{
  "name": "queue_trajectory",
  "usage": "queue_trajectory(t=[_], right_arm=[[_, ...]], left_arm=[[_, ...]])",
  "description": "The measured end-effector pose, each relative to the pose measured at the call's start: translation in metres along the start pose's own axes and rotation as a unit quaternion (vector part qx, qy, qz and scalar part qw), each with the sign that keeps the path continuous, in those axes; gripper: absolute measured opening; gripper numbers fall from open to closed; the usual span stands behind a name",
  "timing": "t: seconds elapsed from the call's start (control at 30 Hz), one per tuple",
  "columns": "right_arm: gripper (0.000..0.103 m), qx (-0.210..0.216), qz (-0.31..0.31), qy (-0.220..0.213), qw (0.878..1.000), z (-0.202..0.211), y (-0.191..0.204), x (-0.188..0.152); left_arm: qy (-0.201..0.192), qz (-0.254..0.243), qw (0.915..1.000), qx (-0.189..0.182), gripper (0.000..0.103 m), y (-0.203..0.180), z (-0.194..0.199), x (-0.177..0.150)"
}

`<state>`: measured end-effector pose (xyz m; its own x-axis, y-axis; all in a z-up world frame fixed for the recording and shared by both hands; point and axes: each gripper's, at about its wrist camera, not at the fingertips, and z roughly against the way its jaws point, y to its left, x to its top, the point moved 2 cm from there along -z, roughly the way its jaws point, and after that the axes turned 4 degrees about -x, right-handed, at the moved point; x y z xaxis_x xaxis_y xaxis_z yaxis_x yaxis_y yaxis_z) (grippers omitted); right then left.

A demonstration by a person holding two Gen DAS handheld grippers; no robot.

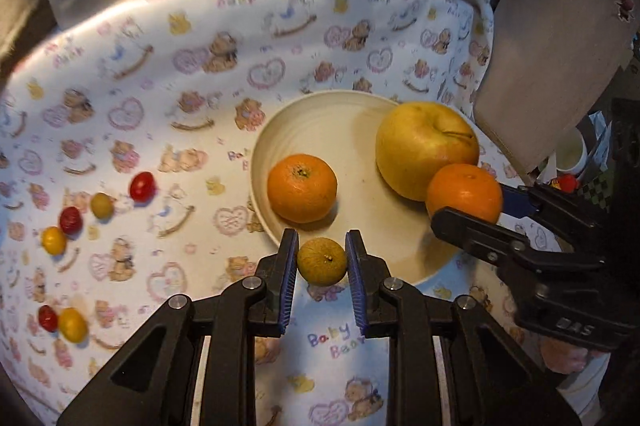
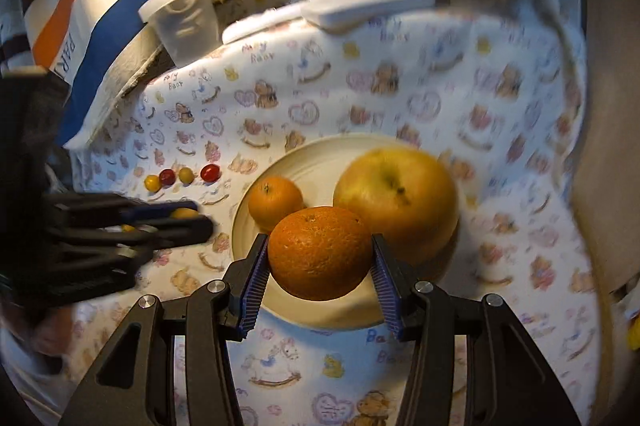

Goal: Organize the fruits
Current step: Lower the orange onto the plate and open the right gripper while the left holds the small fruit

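Left gripper (image 1: 322, 260) has its jaws clamped on a small yellow-green fruit (image 1: 322, 262), pinched squarely between the blue pads just at the near rim of the cream plate (image 1: 328, 114). Right gripper (image 2: 318, 266) grips an orange (image 2: 318, 253), jaws pressed to both its sides, hanging over the plate's near edge. On the plate sit a second orange (image 1: 302, 188) and a big yellow apple (image 1: 426, 150). Left of the plate, cherry tomatoes (image 1: 142, 186) lie scattered, red and yellow, on the teddy-bear cloth (image 1: 160, 66).
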<state>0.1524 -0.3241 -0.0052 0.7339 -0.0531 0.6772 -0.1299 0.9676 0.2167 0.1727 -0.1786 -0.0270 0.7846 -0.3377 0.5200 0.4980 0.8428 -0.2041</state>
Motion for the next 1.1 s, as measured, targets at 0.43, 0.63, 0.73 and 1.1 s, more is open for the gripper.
queue_trajectory(t=[0.43, 0.63, 0.73, 1.1], right_arm=[[0.051, -0.002, 0.039, 0.035, 0.999, -0.013, 0.019, -0.012], [0.051, -0.029, 0.035, 0.041, 0.998, -0.024, 0.020, -0.016], [0.051, -0.038, 0.026, 0.040, 0.998, -0.028, 0.016, -0.016], [0.051, -0.063, 0.022, 0.038, 0.997, -0.034, 0.014, -0.017]], left_arm=[[-0.017, -0.005, 0.9997, 0.017, 0.023, 0.011, -0.013, -0.004], [-0.022, -0.008, 0.9991, 0.035, 0.023, 0.012, -0.015, -0.002], [-0.023, -0.005, 0.9992, 0.033, 0.023, 0.013, -0.014, -0.001], [-0.017, -0.010, 0.9989, 0.042, 0.023, 0.011, -0.017, -0.004]])
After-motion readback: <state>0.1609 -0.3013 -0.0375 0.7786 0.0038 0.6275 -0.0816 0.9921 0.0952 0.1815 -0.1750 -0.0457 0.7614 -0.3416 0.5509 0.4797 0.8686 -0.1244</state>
